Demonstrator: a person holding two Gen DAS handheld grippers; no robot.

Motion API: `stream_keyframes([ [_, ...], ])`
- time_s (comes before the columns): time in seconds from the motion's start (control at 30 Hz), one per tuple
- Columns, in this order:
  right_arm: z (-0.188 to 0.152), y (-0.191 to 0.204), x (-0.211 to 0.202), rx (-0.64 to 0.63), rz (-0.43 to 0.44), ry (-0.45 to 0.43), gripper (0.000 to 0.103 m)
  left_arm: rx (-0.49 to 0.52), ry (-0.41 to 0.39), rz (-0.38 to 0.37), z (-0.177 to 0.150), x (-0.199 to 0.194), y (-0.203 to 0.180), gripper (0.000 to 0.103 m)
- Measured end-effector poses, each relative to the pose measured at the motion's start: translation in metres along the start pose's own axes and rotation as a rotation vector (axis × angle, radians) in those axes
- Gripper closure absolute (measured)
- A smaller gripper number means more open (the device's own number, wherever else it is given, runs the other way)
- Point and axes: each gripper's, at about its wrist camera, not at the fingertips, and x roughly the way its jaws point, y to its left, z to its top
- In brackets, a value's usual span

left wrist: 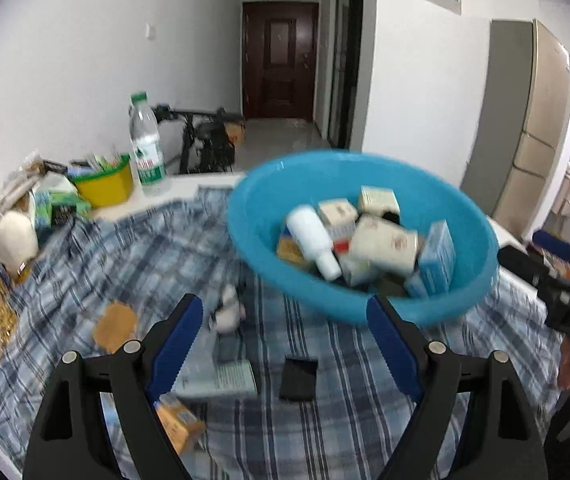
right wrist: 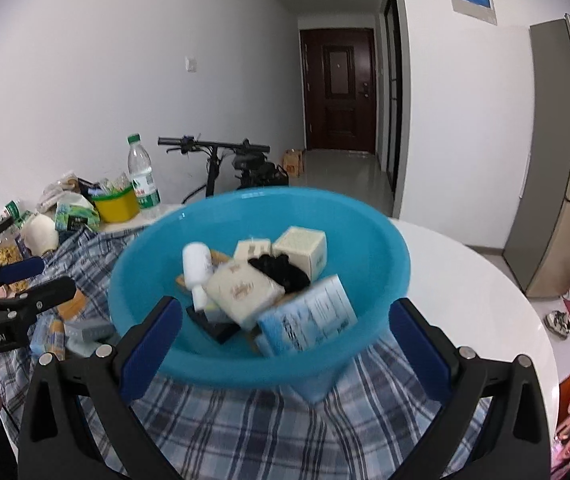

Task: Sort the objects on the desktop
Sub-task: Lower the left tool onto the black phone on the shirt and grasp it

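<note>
My left claw (left wrist: pixel 285 328) is spread wide with nothing between its blue pads, hovering above the plaid cloth (left wrist: pixel 125 248) that covers the surface. Just past its right finger sits the blue basin (left wrist: pixel 269 240), near rim close to the pad but not pinched. My right claw (right wrist: pixel 285 340) is likewise spread and empty, its two fingers flanking the basin's near wall (the frames are blurred, so I cannot tell whether they touch it).

Inside the basin lie a white bottle (right wrist: pixel 196 268) on its side, a cream box (right wrist: pixel 241 290), a cube-shaped box (right wrist: pixel 303 250), something black (right wrist: pixel 281 274) and a light blue carton (right wrist: pixel 311 318) leaning on the near wall.

On the cloth in front of my left claw are a small white figure (left wrist: pixel 228 310), a round tan disc (left wrist: pixel 116 326), a flat black piece (left wrist: pixel 299 378), a grey-green box (left wrist: pixel 225 380) and an orange box (left wrist: pixel 179 426).

Farther off stand a yellow tub (left wrist: pixel 105 184) and a water bottle (left wrist: pixel 147 148).
</note>
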Motion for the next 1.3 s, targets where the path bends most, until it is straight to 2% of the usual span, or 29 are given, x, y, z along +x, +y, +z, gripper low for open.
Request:
stream_keyframes([
  [0.2,-0.007,-0.004,0.003,0.025,0.003,0.026,0.000,-0.001,0.053,-0.002,-0.018,0.012,-0.002,0.017],
  [0.3,-0.012,-0.003,0.004,0.022,0.004,0.034,0.000,0.017,0.097,0.007,-0.027,0.026,-0.006,0.017],
  [0.47,-0.024,-0.005,0.001,0.012,0.000,0.062,0.000,0.037,0.177,-0.018,-0.039,0.056,-0.014,0.017],
  [0.67,-0.034,-0.012,0.005,0.007,-0.017,0.097,0.000,0.052,0.236,-0.036,-0.046,0.084,-0.022,0.019],
  [0.8,-0.037,-0.019,0.009,0.010,-0.023,0.118,0.000,0.033,0.274,-0.050,-0.048,0.096,-0.019,0.028],
  [0.87,-0.040,-0.022,0.012,0.003,-0.041,0.133,0.000,0.025,0.293,-0.064,-0.050,0.102,-0.017,0.037],
  [0.93,-0.042,-0.026,0.015,0.009,-0.051,0.143,0.000,0.017,0.317,-0.074,-0.054,0.109,-0.018,0.060],
  [1.0,-0.045,-0.031,0.018,0.022,-0.055,0.152,0.000,0.011,0.317,-0.087,-0.054,0.110,-0.017,0.071],
  [1.1,-0.047,-0.038,0.021,0.039,-0.067,0.161,0.000,0.012,0.304,-0.112,-0.054,0.106,-0.018,0.071],
  [1.3,-0.047,-0.044,0.021,0.061,-0.071,0.170,0.000,0.036,0.272,-0.097,-0.052,0.088,-0.018,0.071],
])
